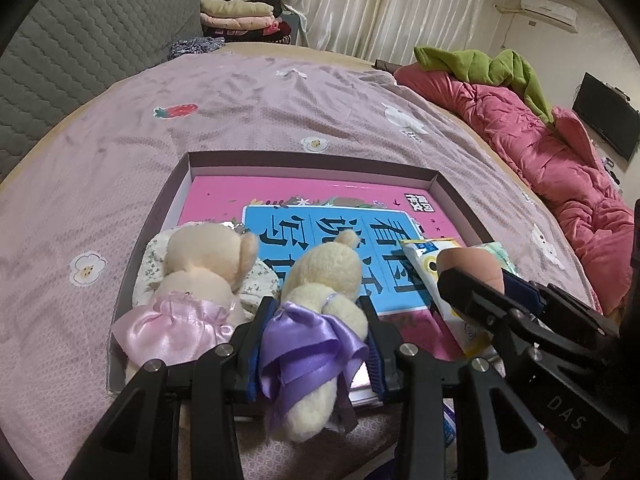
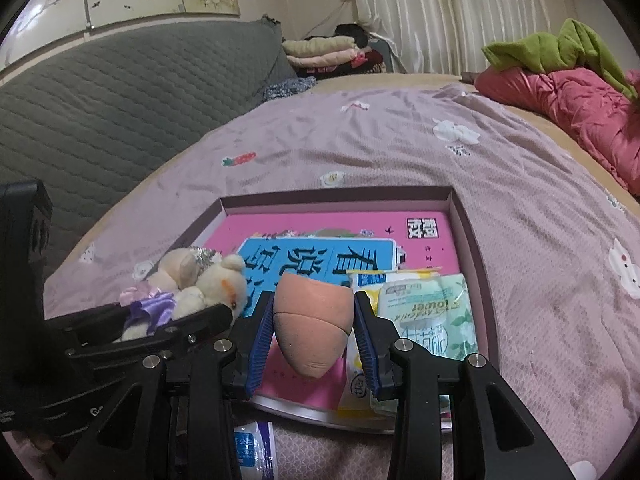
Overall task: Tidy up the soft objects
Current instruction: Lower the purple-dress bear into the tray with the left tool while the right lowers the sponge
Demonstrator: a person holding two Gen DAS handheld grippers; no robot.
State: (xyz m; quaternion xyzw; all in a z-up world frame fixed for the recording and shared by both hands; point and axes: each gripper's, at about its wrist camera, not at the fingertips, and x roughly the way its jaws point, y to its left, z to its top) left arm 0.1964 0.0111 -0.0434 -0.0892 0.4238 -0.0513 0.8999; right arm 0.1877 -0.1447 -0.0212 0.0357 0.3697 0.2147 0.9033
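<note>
My left claw (image 1: 314, 344) is closed around the small cream plush bear in a purple satin skirt (image 1: 320, 308), its blue pads pressing the bear's waist at the bottom centre of the left view. My right claw (image 2: 312, 328) grips the peach teardrop-shaped makeup sponge (image 2: 310, 322), rounded end up and narrow tip down, at the lower middle of the right view. Both are held just above the near edge of the shallow mauve cardboard box tray (image 1: 308, 160).

I judge this the placing step: two soft things carried in together, each needing a spot. The next move calls for lowering the bear beside the matching cream bear in a pink satin skirt (image 1: 200, 280), which lies in the tray's lower left corner on a floral cloth, and easing my grip only once it rests. The sponge should go down on bare cover, clear of the packets.

Largest first: the lilac quilted bedspread with flower and strawberry patches (image 1: 240, 112) fills the middle, a grey quilted headboard (image 1: 80, 40) takes the upper left, a crumpled pink duvet (image 1: 560, 152) with a green fleece garment (image 1: 492, 68) on it runs down the right, and white pleated curtains (image 1: 380, 0) hang at the top. Inside the tray lies a pink book with a blue title panel (image 1: 320, 204), and on its right a green tissue packet (image 2: 428, 312) and a yellow-and-white tissue packet (image 1: 430, 264).
</note>
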